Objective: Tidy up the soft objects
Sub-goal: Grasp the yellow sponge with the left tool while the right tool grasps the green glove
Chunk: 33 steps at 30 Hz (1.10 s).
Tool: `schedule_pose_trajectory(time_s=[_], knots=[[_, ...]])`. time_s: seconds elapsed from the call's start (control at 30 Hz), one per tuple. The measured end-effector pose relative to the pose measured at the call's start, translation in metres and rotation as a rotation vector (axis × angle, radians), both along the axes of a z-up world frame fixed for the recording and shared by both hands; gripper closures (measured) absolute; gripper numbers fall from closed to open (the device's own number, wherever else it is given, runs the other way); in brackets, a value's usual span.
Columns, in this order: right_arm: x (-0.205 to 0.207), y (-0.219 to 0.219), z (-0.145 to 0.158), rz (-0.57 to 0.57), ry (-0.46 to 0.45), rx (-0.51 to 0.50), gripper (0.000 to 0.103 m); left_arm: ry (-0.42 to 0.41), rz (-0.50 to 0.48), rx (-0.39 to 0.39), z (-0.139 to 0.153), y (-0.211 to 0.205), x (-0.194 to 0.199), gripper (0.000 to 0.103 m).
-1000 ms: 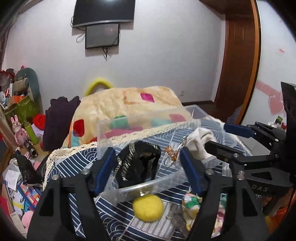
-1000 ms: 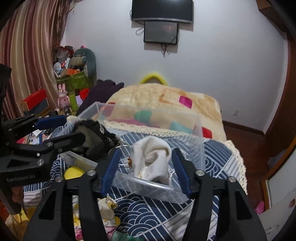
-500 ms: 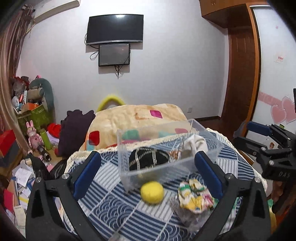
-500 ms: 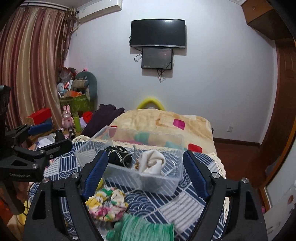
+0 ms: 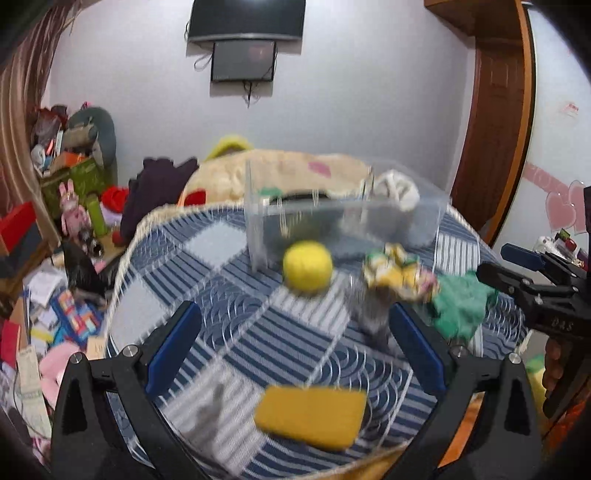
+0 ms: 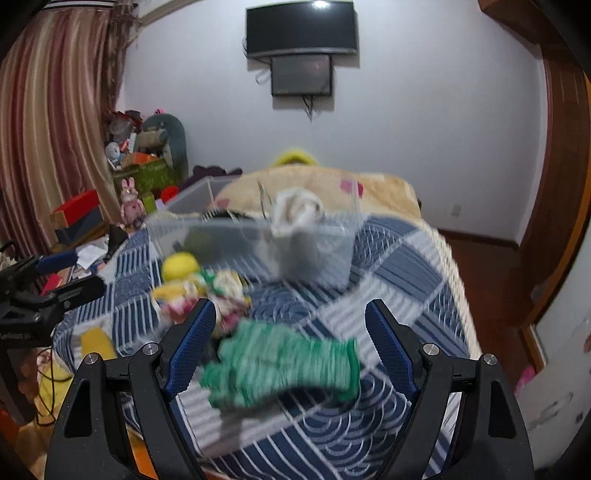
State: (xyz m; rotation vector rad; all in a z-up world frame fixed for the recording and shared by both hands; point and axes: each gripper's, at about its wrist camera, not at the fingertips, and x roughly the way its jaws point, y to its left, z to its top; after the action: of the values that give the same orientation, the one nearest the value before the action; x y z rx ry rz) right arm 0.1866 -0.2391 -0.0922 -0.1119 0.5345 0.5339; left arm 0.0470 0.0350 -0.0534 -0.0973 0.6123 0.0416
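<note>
Jaws spread wide on left gripper and right gripper, both empty. Green glove, yellow ball, yellow sponge: loose on blue patterned cloth. Clear bin: holds white cloth. Wall television behind.

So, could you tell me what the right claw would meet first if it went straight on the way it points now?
Most likely the green glove, lying on the bedspread between the open right claw fingers; blur leaves depth uncertain. The clear bin sits farther on.
</note>
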Motion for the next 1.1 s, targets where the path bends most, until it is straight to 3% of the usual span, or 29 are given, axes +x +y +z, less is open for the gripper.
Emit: schedule_pose_trajectory(time_s=[0.27, 0.43, 0.53, 0.6, 0.63, 0.77, 1.1], knots=[[0.002, -0.002, -0.036, -0.026, 0.089, -0.025, 0.022, 0.072, -0.028, -0.010, -0.037, -0.012, -0.016, 0.000], [0.001, -0.002, -0.043, -0.027, 0.093, -0.022, 0.023, 0.086, -0.002, -0.042, -0.052, -0.005, -0.020, 0.000], [-0.002, -0.002, -0.042, -0.014, 0.088, -0.019, 0.043, 0.074, -0.008, -0.069, -0.053, -0.002, -0.022, 0.010], [-0.004, -0.002, -0.041, -0.003, 0.087, -0.019, 0.064, 0.087, -0.037, -0.076, -0.054, -0.001, -0.022, 0.027], [-0.005, -0.003, -0.041, 0.009, 0.091, -0.015, 0.068, 0.097, -0.047, -0.082, -0.056, -0.002, -0.021, 0.031], [-0.010, 0.001, -0.039, 0.023, 0.073, -0.031, 0.087, 0.086, -0.055, -0.077, -0.055, -0.004, -0.023, 0.036], [-0.022, -0.006, -0.012, 0.001, -0.002, -0.001, 0.090, -0.011, -0.035, -0.029, -0.023, -0.001, -0.025, 0.037]])
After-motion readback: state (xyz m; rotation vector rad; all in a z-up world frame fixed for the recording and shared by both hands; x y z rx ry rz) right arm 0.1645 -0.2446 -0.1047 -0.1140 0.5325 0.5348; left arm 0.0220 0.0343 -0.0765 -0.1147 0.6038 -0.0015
